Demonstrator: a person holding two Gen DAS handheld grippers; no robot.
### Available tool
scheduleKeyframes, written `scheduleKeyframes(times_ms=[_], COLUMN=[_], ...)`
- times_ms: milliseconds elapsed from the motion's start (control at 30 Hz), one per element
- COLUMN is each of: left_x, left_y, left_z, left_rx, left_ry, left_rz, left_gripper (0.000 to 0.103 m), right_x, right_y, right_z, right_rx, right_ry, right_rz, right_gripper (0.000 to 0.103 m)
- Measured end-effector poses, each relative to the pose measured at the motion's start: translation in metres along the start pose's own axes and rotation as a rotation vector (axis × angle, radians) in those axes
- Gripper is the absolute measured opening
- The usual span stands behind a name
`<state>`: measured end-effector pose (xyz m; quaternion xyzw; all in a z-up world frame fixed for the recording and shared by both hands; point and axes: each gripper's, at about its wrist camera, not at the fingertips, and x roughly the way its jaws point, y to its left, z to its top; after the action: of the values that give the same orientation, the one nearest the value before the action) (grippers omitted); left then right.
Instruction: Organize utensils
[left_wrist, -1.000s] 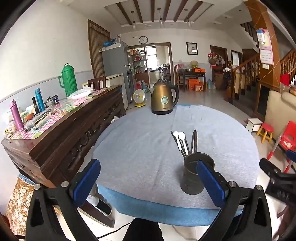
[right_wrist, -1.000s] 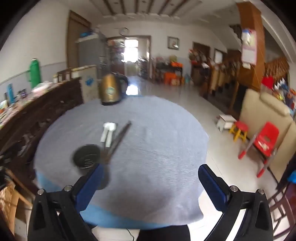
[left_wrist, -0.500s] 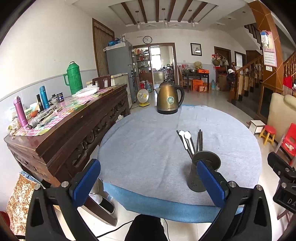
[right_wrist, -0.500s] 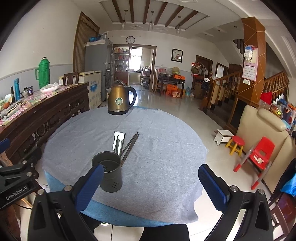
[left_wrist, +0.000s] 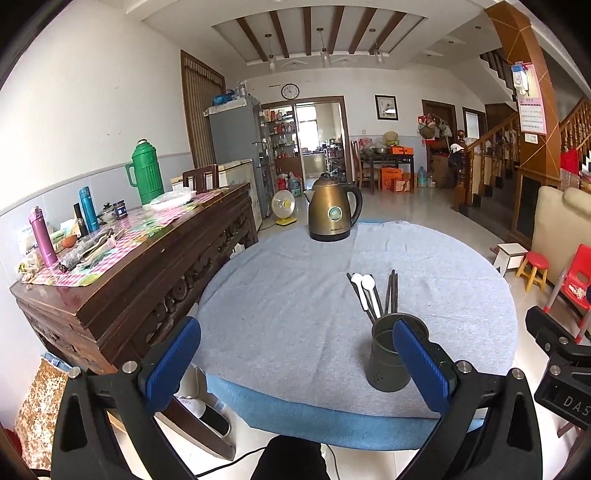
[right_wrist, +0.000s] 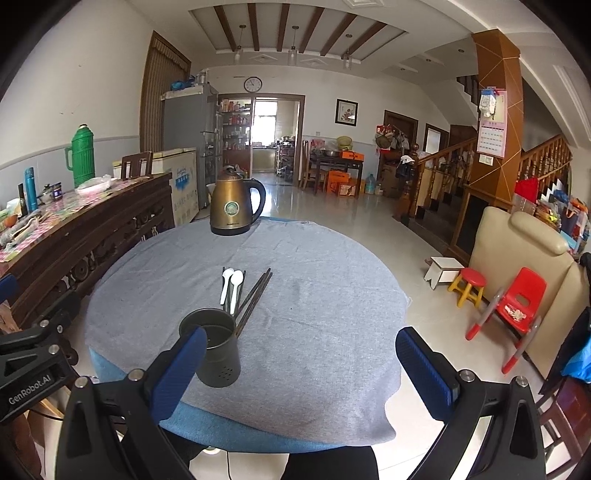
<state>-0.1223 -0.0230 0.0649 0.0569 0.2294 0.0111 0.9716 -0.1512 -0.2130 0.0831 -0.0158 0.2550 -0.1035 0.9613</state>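
My left gripper (left_wrist: 295, 360) and right gripper (right_wrist: 297, 371) hover with fingers spread wide, holding nothing. A dark utensil cup (right_wrist: 216, 349) stands on the grey surface (right_wrist: 314, 295) at my right view's eleven o'clock. Just beyond lie two white spoons (right_wrist: 231, 282) and dark chopsticks (right_wrist: 255, 295); a bronze kettle (right_wrist: 234, 206) stands farther off.

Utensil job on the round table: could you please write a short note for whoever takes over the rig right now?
Left gripper and right gripper: jaws open, both empty, held short of the table's near edge.
Dark holder cup stands upright near that edge and looks empty.
Two white spoons and the dark chopsticks lie on the grey cloth just behind it.
Done: nothing.
Left: put every utensil into the cup.
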Motion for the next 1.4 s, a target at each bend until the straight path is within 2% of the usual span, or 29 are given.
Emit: scheduleKeyframes(times_ms=[900, 1133, 1267, 1400], left_x=[-0.001, 0.008, 0.020, 0.035], left_y=[-0.007, -0.003, 0.006, 0.013], left_z=[-0.006, -0.009, -0.011, -0.010], left_rx=[0.019, 0.010, -0.020, -0.027], left_ry=[0.010, 0.044, 0.090, 0.135], left_rz=[-0.002, -0.007, -0.026, -0.050], left_gripper=[0.103, 0.103, 0.103, 0.103], right_x=[0.010, 0.014, 0.021, 0.036], right_y=[-0.002, -0.001, -0.006, -0.011], right_z=[-0.009, -0.010, -0.013, -0.013], right_rx=[0.027, 0.028, 0.058, 0.090], right_ry=[0.033, 0.046, 0.065, 0.096], right_rz=[-0.002, 0.004, 0.048, 0.130], right_gripper=[0.103, 0.103, 0.103, 0.103])
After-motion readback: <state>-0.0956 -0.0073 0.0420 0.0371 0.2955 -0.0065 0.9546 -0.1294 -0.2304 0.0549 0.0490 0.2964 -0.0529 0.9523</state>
